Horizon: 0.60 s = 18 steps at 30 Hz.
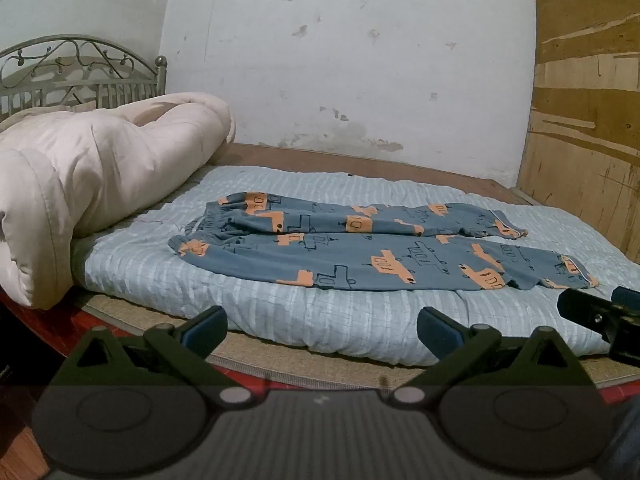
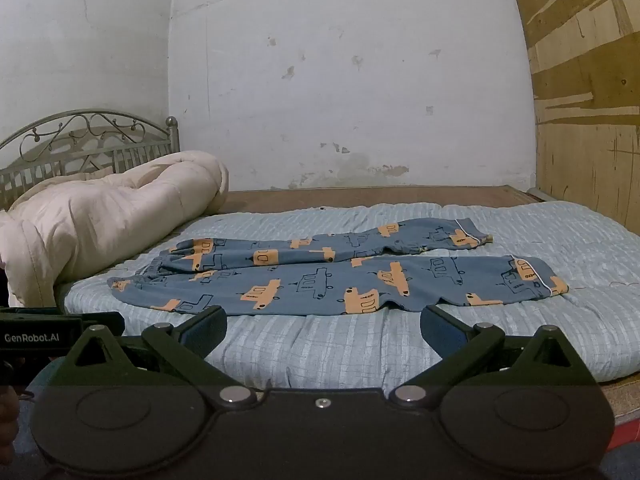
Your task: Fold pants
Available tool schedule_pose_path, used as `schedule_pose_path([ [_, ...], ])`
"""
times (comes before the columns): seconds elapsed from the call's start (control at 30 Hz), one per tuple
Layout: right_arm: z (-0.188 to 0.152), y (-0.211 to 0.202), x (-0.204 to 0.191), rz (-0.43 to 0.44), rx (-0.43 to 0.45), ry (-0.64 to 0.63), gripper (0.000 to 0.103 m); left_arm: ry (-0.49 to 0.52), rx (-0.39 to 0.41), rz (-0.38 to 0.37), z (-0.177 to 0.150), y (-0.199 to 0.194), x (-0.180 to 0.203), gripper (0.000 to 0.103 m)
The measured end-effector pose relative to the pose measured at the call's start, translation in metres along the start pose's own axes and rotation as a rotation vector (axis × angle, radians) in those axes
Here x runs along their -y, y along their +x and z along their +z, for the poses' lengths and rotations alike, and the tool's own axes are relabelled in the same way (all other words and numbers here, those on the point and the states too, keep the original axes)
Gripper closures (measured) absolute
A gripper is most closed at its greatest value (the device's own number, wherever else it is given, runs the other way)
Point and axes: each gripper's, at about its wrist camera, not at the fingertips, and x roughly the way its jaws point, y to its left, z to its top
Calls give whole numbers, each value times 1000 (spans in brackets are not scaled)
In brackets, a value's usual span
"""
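Note:
Blue pants with orange car prints (image 1: 360, 244) lie spread flat on a light blue quilt (image 1: 240, 304), waistband to the left, both legs running right. They also show in the right wrist view (image 2: 320, 276). My left gripper (image 1: 322, 330) is open and empty, hovering at the quilt's near edge, short of the pants. My right gripper (image 2: 323, 330) is open and empty, just in front of the near leg. The right gripper's fingers (image 1: 592, 312) show at the right edge of the left wrist view, near the leg cuffs.
A rolled cream duvet (image 1: 92, 184) lies on the left by a metal headboard (image 1: 80, 72). A white wall stands behind the bed and a plywood panel (image 1: 592, 120) on the right. A woven mat (image 1: 280, 364) and a red bed edge run below the quilt.

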Motion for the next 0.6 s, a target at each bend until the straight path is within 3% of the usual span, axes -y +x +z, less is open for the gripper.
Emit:
schedule_pose_path([
  [0.6,0,0,0,-1,0,-5,1,1,1,0,0,0,0,1],
])
